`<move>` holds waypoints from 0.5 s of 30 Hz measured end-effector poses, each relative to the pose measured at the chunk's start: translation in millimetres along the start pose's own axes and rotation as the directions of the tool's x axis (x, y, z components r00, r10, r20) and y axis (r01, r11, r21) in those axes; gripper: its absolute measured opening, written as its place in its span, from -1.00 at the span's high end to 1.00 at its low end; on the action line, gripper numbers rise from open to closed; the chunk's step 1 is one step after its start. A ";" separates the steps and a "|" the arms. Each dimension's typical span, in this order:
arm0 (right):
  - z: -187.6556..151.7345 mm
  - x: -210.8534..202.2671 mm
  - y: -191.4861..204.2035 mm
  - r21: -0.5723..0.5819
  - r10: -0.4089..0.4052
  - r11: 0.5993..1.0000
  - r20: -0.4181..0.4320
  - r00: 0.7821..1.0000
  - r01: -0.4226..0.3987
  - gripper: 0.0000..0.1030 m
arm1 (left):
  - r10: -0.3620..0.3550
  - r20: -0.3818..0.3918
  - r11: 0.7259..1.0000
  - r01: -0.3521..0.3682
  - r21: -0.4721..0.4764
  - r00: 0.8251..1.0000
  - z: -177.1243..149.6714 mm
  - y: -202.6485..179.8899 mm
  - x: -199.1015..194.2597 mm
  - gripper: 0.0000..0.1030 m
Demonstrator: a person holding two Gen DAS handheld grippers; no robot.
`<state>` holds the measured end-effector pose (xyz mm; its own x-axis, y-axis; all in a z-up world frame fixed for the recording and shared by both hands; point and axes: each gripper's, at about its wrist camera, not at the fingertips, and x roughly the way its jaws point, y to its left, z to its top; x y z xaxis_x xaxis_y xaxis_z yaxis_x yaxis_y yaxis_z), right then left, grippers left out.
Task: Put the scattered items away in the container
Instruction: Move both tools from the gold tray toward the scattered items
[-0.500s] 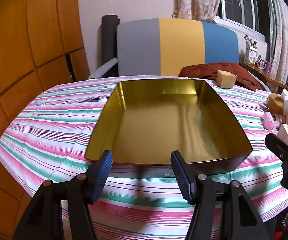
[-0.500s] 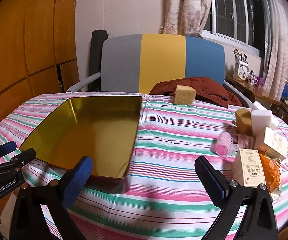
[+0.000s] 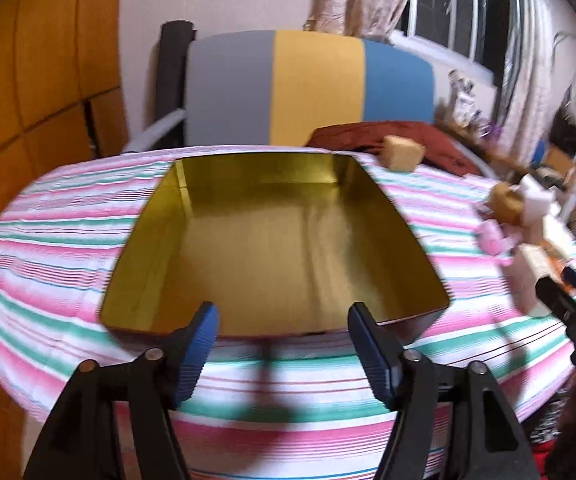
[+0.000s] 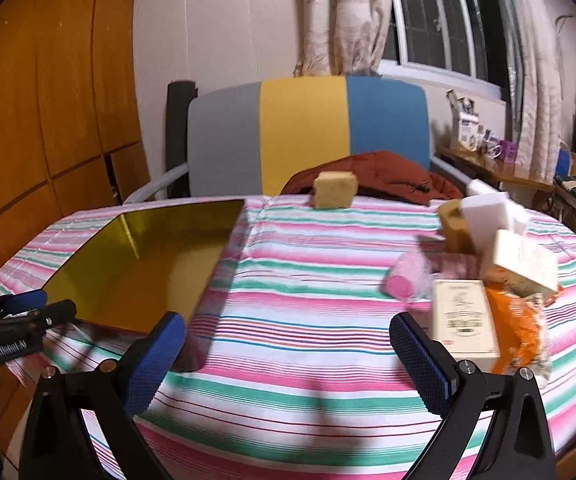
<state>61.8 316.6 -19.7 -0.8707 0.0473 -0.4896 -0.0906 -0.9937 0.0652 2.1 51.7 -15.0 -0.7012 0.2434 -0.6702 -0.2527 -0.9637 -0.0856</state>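
Note:
The gold tin tray (image 3: 272, 248) lies empty on the striped table, and my left gripper (image 3: 284, 332) hangs open just short of its near rim with nothing between the fingers. My right gripper (image 4: 288, 332) stands wide open over bare cloth, to the right of the tray (image 4: 140, 264). The scattered items are ahead of it to the right: a cream box (image 4: 465, 320), an orange packet (image 4: 515, 328), a pink cup (image 4: 403, 280), a second cream box (image 4: 525, 264), a brown sponge (image 4: 453, 226) and a white foam block (image 4: 487, 208). A yellow sponge cube (image 4: 335, 190) sits at the far edge.
A grey, yellow and blue chair back (image 4: 307, 136) with a red jacket (image 4: 387, 172) stands behind the table. A wooden wall (image 4: 48, 120) runs along the left. A cluttered shelf (image 4: 487, 148) is at the far right. The right gripper's tips (image 3: 567, 300) show at the left wrist view's right edge.
Both views have slid a little leftward and are blurred, so both grippers have swung slightly to the right. Neither has taken hold of anything, and the items have not moved.

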 end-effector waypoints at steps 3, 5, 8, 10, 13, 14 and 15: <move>-3.7 -9.5 -24.5 0.050 0.001 0.999 0.008 1.000 -0.001 -1.00 | -0.086 -0.004 0.996 0.086 -0.008 0.996 6.6 -5.9 2.3 -0.46; -7.8 -14.5 -44.6 0.093 0.003 0.996 0.008 1.000 -0.004 -1.00 | -0.135 -0.018 0.991 0.135 -0.006 0.991 9.6 -12.6 5.2 -0.46; -15.7 -23.9 -73.7 0.160 -0.005 0.987 0.013 1.000 0.003 -1.00 | -0.200 -0.035 0.979 0.200 0.023 0.979 14.6 -26.1 9.2 -0.46; -19.4 -28.2 -88.1 0.177 -0.029 0.984 0.009 1.000 0.027 -1.00 | -0.235 -0.048 0.970 0.237 0.051 0.971 17.4 -37.6 12.1 -0.46; -23.3 -28.0 -100.8 0.182 -0.055 0.982 -0.015 0.998 0.056 -1.00 | -0.259 -0.067 0.961 0.264 0.085 0.964 21.6 -51.6 14.4 -0.46; -24.4 -26.2 -103.2 0.180 -0.060 0.982 -0.024 0.998 0.063 -1.00 | -0.268 -0.073 0.957 0.274 0.096 0.961 23.1 -55.5 15.3 -0.46; -25.0 -23.9 -104.4 0.179 -0.060 0.982 -0.032 0.998 0.065 -1.00 | -0.274 -0.080 0.954 0.281 0.103 0.958 23.8 -58.4 16.0 -0.46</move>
<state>104.2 416.6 -36.5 -0.8477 0.1038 -0.5203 -0.2321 -0.9544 0.1877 -10.2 114.4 -3.1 -0.5496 0.4888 -0.6775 -0.5073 -0.8396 -0.1942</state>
